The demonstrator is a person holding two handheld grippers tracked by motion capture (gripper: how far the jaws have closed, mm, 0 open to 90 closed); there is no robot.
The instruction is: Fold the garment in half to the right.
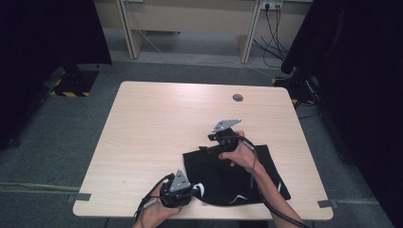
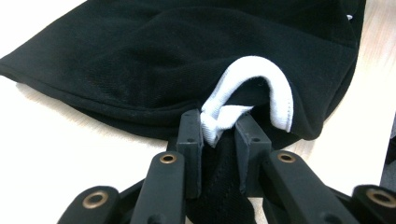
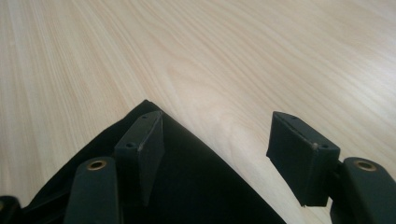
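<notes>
L fingers [image 2: 219,135] pinch white trim; R fingers [image 3: 144,140] wide over garment [image 3: 187,186]

lab, black curtains [image 1: 47,33], hazard-taped stand base [image 1: 71,85], grey carpet [image 1: 52,142]

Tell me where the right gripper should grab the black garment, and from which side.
Take the pointed far corner of the black garment, which lies flat on the table between the open jaws of the right gripper. Come from the garment's side, sliding along the tabletop toward the tip so one jaw gets under the edge. The left gripper already pinches the near white-trimmed edge.
</notes>
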